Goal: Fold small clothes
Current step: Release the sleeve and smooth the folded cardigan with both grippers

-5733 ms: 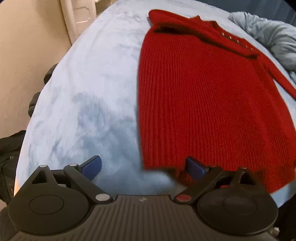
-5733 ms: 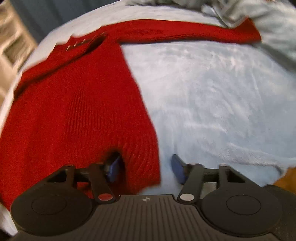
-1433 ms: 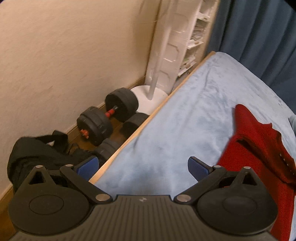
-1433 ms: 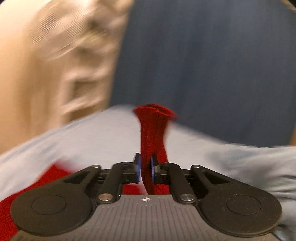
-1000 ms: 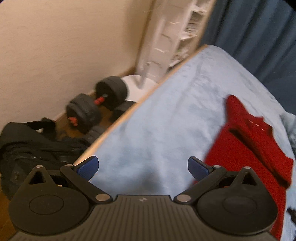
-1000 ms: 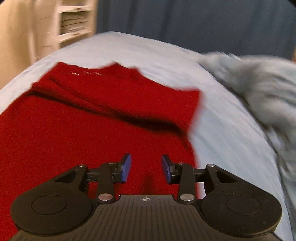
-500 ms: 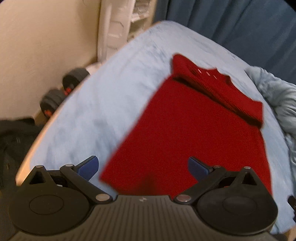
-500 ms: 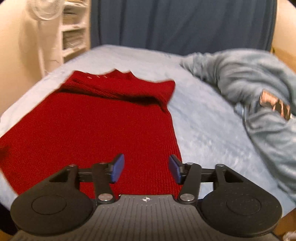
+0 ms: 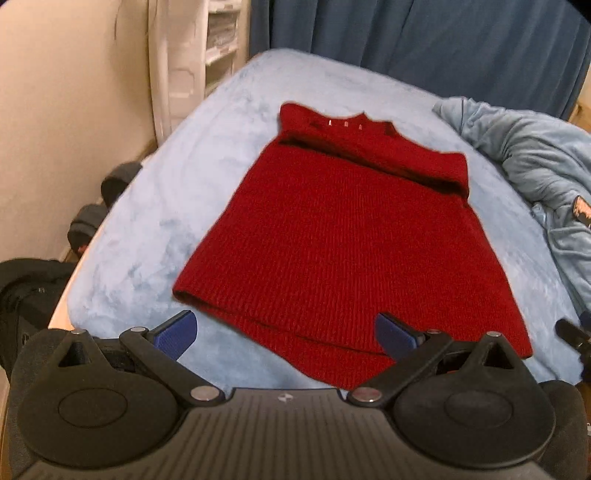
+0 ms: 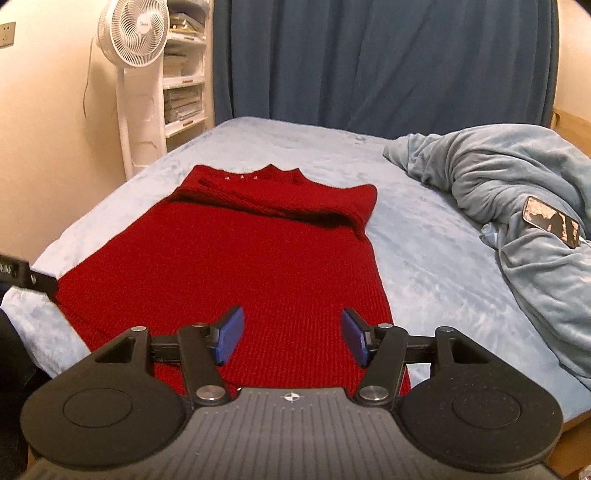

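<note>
red sweater [image 9: 343, 236] flat on bed [image 9: 207, 155], just ahead of both | sleeves folded across chest, so sleeve folds look done | body fold hem-to-collar left | left hand-held gripper [image 9: 286, 334] apart, empty | right hand-held gripper [image 10: 291, 339] apart, empty

Left tongs [image 9: 286, 334] and right tongs [image 10: 291, 339] both gape, empty.

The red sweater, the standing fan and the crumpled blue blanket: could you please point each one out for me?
red sweater [image 10: 236, 273]: right wrist view, middle of the knitted body.
standing fan [image 10: 133, 31]: right wrist view, centre of the round grille.
crumpled blue blanket [image 10: 517, 173]: right wrist view, top of the bunched folds.
</note>
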Motion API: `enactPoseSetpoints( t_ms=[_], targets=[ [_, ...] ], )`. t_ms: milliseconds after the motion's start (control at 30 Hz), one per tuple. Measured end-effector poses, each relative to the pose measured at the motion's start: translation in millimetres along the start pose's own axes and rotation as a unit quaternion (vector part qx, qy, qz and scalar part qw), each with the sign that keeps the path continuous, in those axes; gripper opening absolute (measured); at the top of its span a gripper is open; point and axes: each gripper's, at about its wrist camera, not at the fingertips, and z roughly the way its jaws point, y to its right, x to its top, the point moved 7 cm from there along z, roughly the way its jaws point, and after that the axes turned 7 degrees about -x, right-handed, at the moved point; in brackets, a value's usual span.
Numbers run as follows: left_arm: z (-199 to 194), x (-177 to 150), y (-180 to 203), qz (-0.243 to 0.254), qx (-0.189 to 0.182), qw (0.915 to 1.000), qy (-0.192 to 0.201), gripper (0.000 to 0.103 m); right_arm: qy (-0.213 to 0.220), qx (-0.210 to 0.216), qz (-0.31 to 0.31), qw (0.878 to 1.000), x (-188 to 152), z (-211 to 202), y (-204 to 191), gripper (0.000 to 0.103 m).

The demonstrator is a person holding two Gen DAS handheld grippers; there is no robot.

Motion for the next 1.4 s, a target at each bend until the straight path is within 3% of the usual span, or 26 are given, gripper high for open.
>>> enactPoseSetpoints(
  t_ms=[367, 733, 900, 1100, 1300, 1400],
  targets=[
    [-3.6, 6.4, -13.7, -0.006, 0.019, 0.9998, 0.003, 0.103, -0.008, 0.012, 0.012, 1.0, -4.4, 3.1, -7.7, 0.061],
    [20.2, 30.5, -40.0, -0.018, 0.055, 0.9983, 0.003, 0.103, -0.039, 0.008, 0.028, 0.999, -9.1, 32.3, 1.4, 0.062],
    [60.4, 34.1, -60.3, 0.006, 0.056, 0.9984, -0.006, 0.103, -0.094, 0.022, 0.085, 0.992, -21.0, 71.9, 18.9, 0.072],
    [115.4, 33.4, -73.5, 0.011, -0.003, 0.9989, -0.045, 0.103, -0.152, -0.006, 0.082, 0.985, -35.3, 132.8, 51.8, 0.082],
    [167.3, 34.6, -86.1, 0.054, 0.041, 0.9943, -0.082, 0.103, -0.206, -0.058, 0.116, 0.97, -50.9, 198.7, 85.5, 0.082],
    [181.0, 34.8, -89.0, 0.079, 0.039, 0.9919, -0.092, 0.103, -0.232, -0.062, 0.135, 0.961, -61.5, 221.2, 92.2, 0.091]
  ],
)
